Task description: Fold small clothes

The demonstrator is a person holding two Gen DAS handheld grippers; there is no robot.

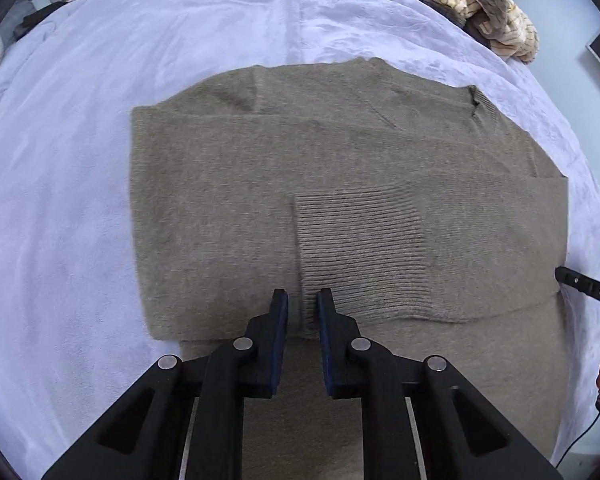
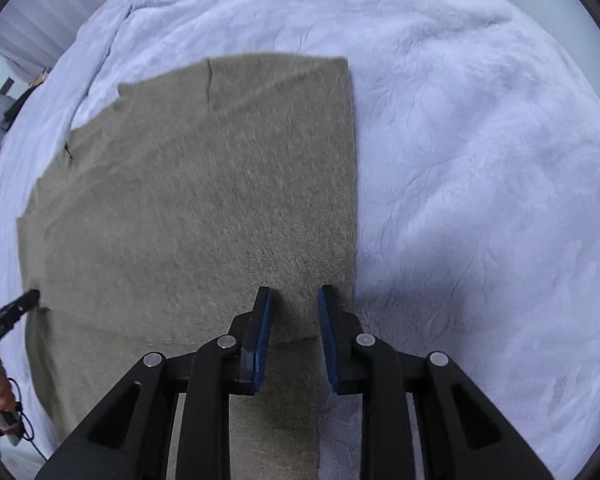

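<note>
Knitwear lay flat on a pale lilac fleece blanket point(image 1: 80, 208): one taupe sweater point(image 1: 228, 184), partly folded, its sleeve laid across the body so the ribbed cuff point(image 1: 360, 248) faced up. The left gripper point(image 1: 302, 300) stood over that cuff's edge with its jaws drawn narrow, a ridge of knit pinched between the blue pads. The right gripper point(image 2: 294, 296) hung just inside the sweater's straight right edge, jaws also narrow; whether they gripped cloth I could not tell. Only the left wrist view showed the cuff's ribbing and a heap of striped clothes point(image 1: 484, 12) at the blanket's far side. The right view showed the plain folded panel instead. Each view caught the other gripper's tip at its margin.
</note>
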